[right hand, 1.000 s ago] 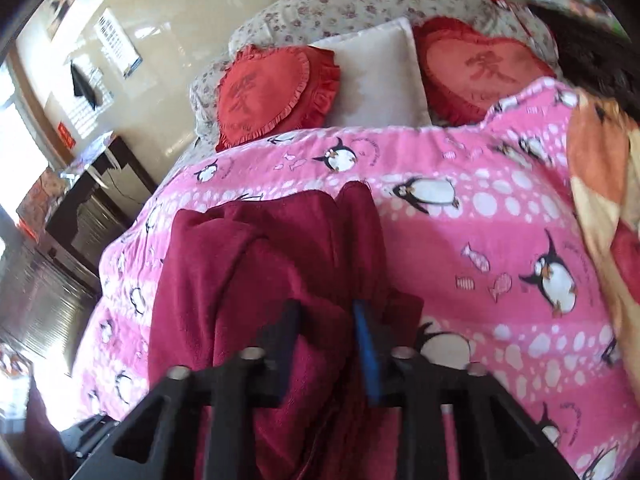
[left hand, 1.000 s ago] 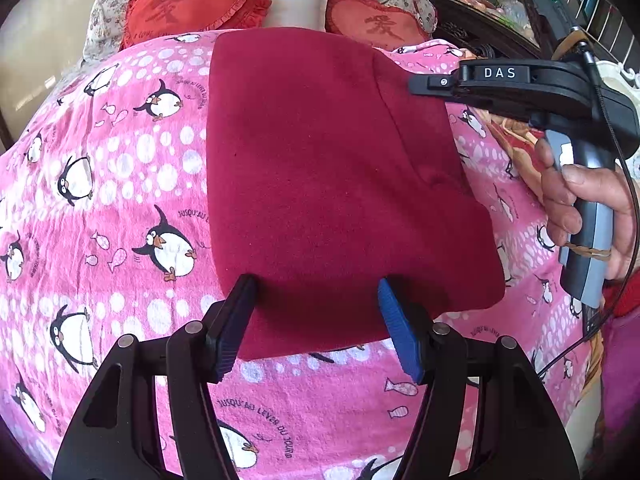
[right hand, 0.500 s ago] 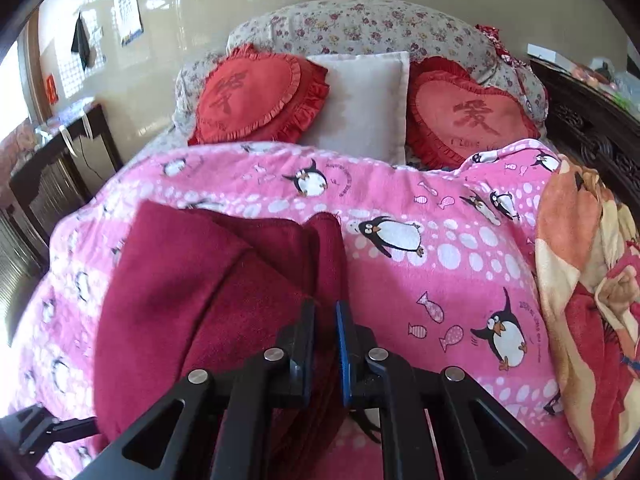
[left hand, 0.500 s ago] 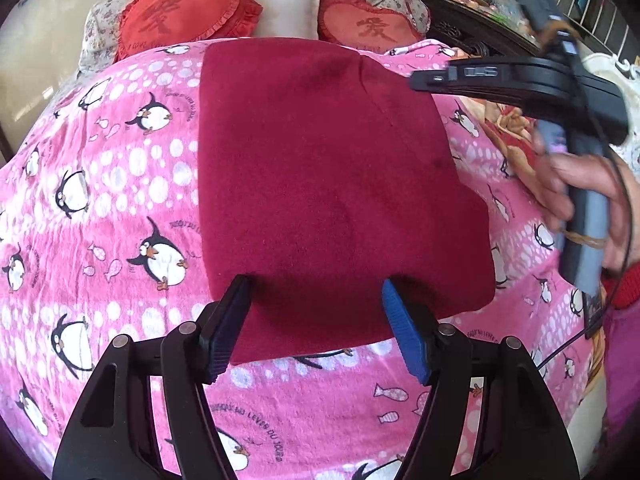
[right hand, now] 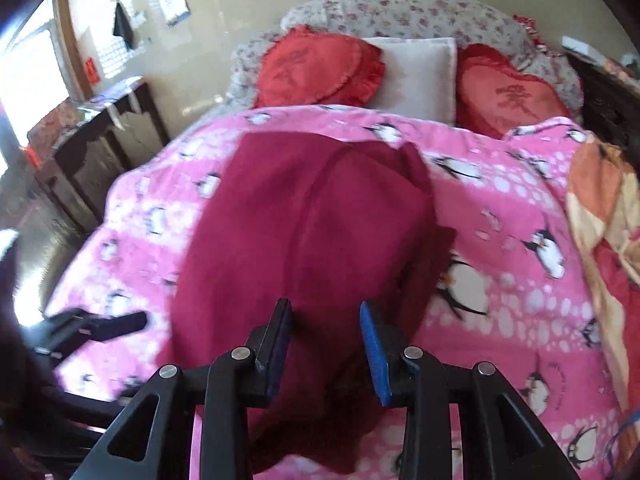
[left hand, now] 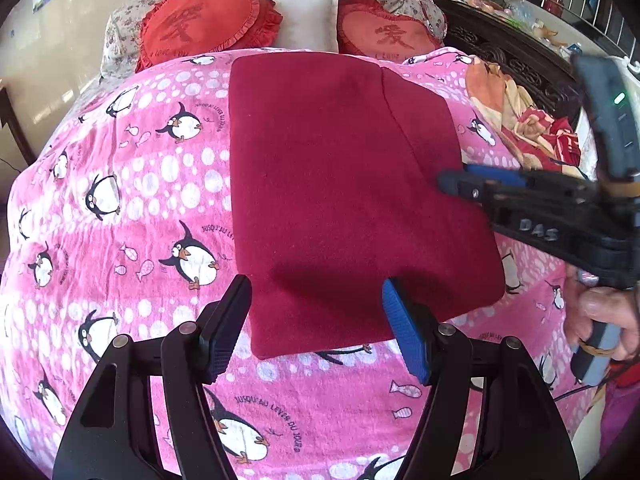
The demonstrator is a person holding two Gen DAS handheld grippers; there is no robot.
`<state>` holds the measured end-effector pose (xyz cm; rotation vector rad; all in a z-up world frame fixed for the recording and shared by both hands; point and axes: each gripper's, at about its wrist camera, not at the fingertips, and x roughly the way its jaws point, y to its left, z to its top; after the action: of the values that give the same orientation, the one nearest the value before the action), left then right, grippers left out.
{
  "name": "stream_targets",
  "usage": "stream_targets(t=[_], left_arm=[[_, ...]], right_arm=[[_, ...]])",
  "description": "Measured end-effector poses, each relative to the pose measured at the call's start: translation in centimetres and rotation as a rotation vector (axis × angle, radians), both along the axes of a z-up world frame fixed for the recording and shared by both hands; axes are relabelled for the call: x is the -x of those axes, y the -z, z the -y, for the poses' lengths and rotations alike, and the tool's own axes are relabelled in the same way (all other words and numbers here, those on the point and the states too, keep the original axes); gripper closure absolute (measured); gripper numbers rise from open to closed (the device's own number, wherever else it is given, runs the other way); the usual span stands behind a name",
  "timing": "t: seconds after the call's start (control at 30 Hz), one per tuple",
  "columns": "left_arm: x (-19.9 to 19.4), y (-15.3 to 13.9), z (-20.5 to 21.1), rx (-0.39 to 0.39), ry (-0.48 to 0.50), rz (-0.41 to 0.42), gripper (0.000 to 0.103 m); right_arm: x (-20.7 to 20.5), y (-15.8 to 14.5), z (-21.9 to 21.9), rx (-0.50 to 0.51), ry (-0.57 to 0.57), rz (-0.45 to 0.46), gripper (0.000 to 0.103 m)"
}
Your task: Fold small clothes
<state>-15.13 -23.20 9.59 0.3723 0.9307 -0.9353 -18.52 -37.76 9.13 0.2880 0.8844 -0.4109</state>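
I am looking across a bed under a pink penguin blanket, with red heart cushions and a pale pillow at its head. The dark red garment is lying folded flat in the middle of the blanket.

My left wrist view is showing the garment as a neat rectangle with one seam line, plus a hand gripping the right tool's handle. My right wrist view is showing a dark cabinet and bright window at the left, but it is blurred.

The left gripper is standing wide apart, straddling the garment's near edge, its pads pressing nothing. The right gripper has just been opening; it is now partly apart over the garment's right side, clamping nothing. From the left view its jaws are edge-on and hard to read.
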Motion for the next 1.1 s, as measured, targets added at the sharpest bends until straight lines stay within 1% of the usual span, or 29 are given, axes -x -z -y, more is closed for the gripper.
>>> stream_targets(t=[0.07, 0.1, 0.13, 0.27, 0.37, 0.43, 0.47, 0.5, 0.53, 0.6, 0.67, 0.77, 0.8, 0.9, 0.93, 0.97, 1.03, 1.1], left_arm=[[0.0, 0.0, -0.1, 0.0, -0.006, 0.003, 0.036], [0.0, 0.0, -0.2, -0.002, -0.008, 0.004, 0.036], [-0.1, 0.1, -0.2, -0.004, -0.011, 0.006, 0.036], [-0.3, 0.1, -0.1, -0.006, -0.024, 0.001, 0.036], [-0.5, 0.1, -0.1, -0.004, -0.031, 0.005, 0.036], [-0.9, 0.2, -0.1, 0.0, -0.037, -0.004, 0.036], [-1.3, 0.2, -0.2, 0.008, -0.042, -0.016, 0.036], [-1.7, 0.2, -0.3, 0.019, -0.047, -0.031, 0.036], [-2.3, 0.2, -0.5, 0.041, -0.058, -0.057, 0.036], [-3.7, 0.3, -0.7, 0.084, -0.085, -0.116, 0.034], [-5.0, 0.7, -0.9, 0.121, -0.107, -0.176, 0.034], [-6.7, 1.4, -0.7, 0.157, -0.126, -0.234, 0.034], [-7.1, 1.6, -0.6, 0.164, -0.123, -0.244, 0.034], [-8.2, 2.5, 0.2, 0.183, -0.105, -0.294, 0.033], [-8.6, 2.9, 0.3, 0.195, -0.104, -0.317, 0.029], [-8.9, 3.3, 0.5, 0.206, -0.11, -0.338, 0.023], [-9.4, 3.9, 0.7, 0.229, -0.119, -0.373, 0.022], [-9.8, 4.4, 1.3, 0.23, -0.124, -0.404, 0.022]], right_arm=[[0.7, 1.2, 1.0, -0.058, 0.022, 0.025, 0.07], [1.1, 1.5, 1.5, -0.096, 0.037, 0.05, 0.07], [1.2, 1.5, 1.6, -0.114, 0.046, 0.056, 0.07], [0.9, 0.9, 0.9, -0.077, 0.044, 0.037, 0.07], [1.1, 0.6, 0.9, -0.09, 0.051, 0.041, 0.069], [1.8, 0.4, 1.3, -0.124, 0.066, 0.064, 0.066], [2.1, 0.3, 1.4, -0.141, 0.08, 0.078, 0.059], [2.3, 0.2, 1.5, -0.155, 0.093, 0.09, 0.051], [2.7, 0.3, 1.9, -0.179, 0.107, 0.11, 0.049], [3.1, 0.7, 2.6, -0.234, 0.131, 0.135, 0.041], [3.1, 1.1, 3.2, -0.281, 0.147, 0.146, 0.038], [3.0, 2.0, 4.2, -0.363, 0.155, 0.178, 0.036], [2.9, 2.3, 4.4, -0.377, 0.158, 0.185, 0.034], [2.4, 2.9, 4.9, -0.425, 0.143, 0.22, 0.033], [2.1, 3.0, 5.0, -0.438, 0.137, 0.229, 0.033], [1.9, 3.1, 5.0, -0.45, 0.129, 0.239, 0.033], [1.3, 3.4, 5.1, -0.464, 0.114, 0.253, 0.033], [0.8, 3.7, 5.0, -0.465, 0.112, 0.252, 0.03]])
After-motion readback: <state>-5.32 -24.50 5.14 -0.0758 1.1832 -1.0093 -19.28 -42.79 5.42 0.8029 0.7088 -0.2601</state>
